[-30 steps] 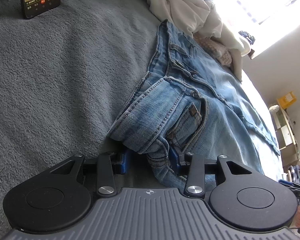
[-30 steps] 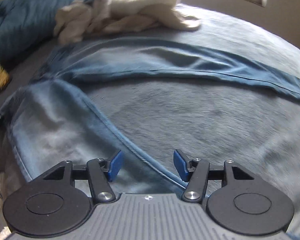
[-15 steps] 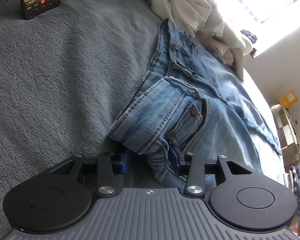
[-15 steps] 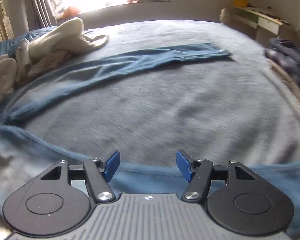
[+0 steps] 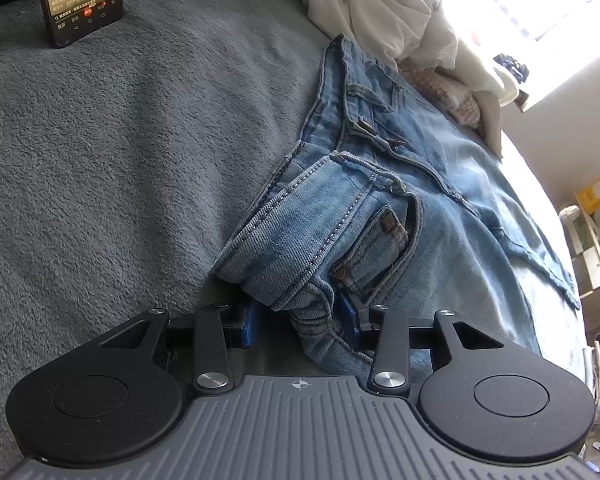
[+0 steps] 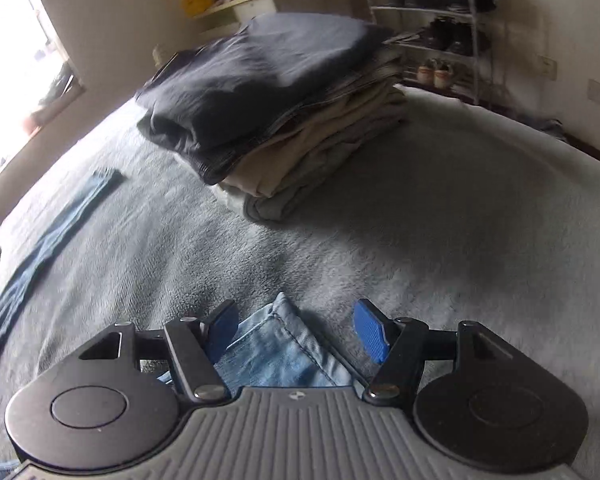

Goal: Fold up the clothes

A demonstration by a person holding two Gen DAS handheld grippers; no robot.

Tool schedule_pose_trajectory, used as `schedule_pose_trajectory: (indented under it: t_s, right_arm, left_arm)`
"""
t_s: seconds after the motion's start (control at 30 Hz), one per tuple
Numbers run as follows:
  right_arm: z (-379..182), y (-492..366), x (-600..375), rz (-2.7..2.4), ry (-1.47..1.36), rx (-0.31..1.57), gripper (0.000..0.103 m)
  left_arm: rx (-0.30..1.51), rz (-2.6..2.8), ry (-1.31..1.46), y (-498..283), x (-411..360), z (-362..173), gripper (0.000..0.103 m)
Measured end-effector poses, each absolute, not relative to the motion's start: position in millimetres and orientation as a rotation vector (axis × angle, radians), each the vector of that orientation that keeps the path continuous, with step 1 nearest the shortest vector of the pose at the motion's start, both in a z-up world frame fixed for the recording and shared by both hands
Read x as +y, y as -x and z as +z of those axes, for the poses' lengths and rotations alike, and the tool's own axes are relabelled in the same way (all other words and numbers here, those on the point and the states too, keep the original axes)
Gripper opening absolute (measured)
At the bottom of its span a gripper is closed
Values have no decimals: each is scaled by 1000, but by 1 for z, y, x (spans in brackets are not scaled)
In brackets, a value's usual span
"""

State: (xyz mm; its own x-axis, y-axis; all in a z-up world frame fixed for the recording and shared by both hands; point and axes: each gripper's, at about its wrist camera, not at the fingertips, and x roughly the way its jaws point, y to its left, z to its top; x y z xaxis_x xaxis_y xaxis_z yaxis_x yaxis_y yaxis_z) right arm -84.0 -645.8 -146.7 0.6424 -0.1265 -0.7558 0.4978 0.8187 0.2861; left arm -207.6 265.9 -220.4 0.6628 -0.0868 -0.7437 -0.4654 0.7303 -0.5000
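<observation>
The jeans [image 5: 380, 216] lie spread out on the grey blanket [image 5: 120, 160] of the bed, and the fold has only just begun. The left gripper [image 5: 296, 316] is clamped on the bunched waistband near the pocket, and it pins that end in place. The right gripper [image 6: 296, 328] is over the far end of one leg, where the hem [image 6: 280, 320] pokes up between its blue pads. Its jaws are opening, and the pads are not pressing the cloth (the hem just sits in the gap). I think the step is getting a grip on the leg end so it can be brought up toward the waist. Next, the right gripper must drop a little and squeeze both layers of the hem, not just the top one. There is lots of bare blanket in front of it to move in. The stack of folded clothes [image 6: 268, 112] sits further off, so the swing should stay clear of it. Near the waist end, a phone [image 5: 80, 0] stands on the blanket and a heap of white clothes [image 5: 388, 20] touches the jeans.
</observation>
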Motion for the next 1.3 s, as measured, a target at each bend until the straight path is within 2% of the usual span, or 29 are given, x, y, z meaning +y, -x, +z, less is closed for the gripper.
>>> schedule_pose_trajectory:
  t_s: [0.2, 0.27, 0.33, 0.37, 0.5, 0.7, 0.77, 0.83, 1.07, 1.13, 1.2, 1.3]
  right_arm:
    - [-171, 63, -641, -381, -446, 890, 63]
    - [-171, 62, -633, -353, -395, 898, 50]
    - [-168, 61, -627, -342, -340, 903, 13]
    - [-163, 62, -624, -341, -316, 884, 6]
    - [-146, 62, -614, -334, -218, 807, 5]
    - [-168, 41, -612, -401, -199, 826, 7]
    - [-176, 42, -614, -465, -237, 812, 12]
    - [-174, 53, -617, -559, -280, 755, 23]
    - [-143, 117, -641, -618, -481, 583, 24]
    - [-132, 136, -638, -613, -499, 556, 31]
    - [-122, 157, -634, -626, -532, 528, 49]
    - [-112, 188, -626, -601, -614, 486, 62]
  left_arm:
    - [842, 259, 716, 207, 262, -218, 40]
    - [840, 259, 711, 207, 262, -219, 40]
    - [839, 259, 704, 207, 262, -219, 40]
    - [838, 260, 702, 207, 262, -219, 40]
    - [831, 264, 700, 208, 261, -219, 40]
    - [833, 255, 693, 208, 263, -220, 40]
    - [832, 257, 695, 208, 263, -220, 40]
    - [832, 261, 696, 209, 262, -220, 40]
    - [826, 251, 708, 210, 263, -220, 41]
    - [821, 248, 716, 211, 263, -220, 41]
    - [812, 245, 726, 213, 263, -220, 41]
    - [805, 241, 736, 215, 264, -220, 41]
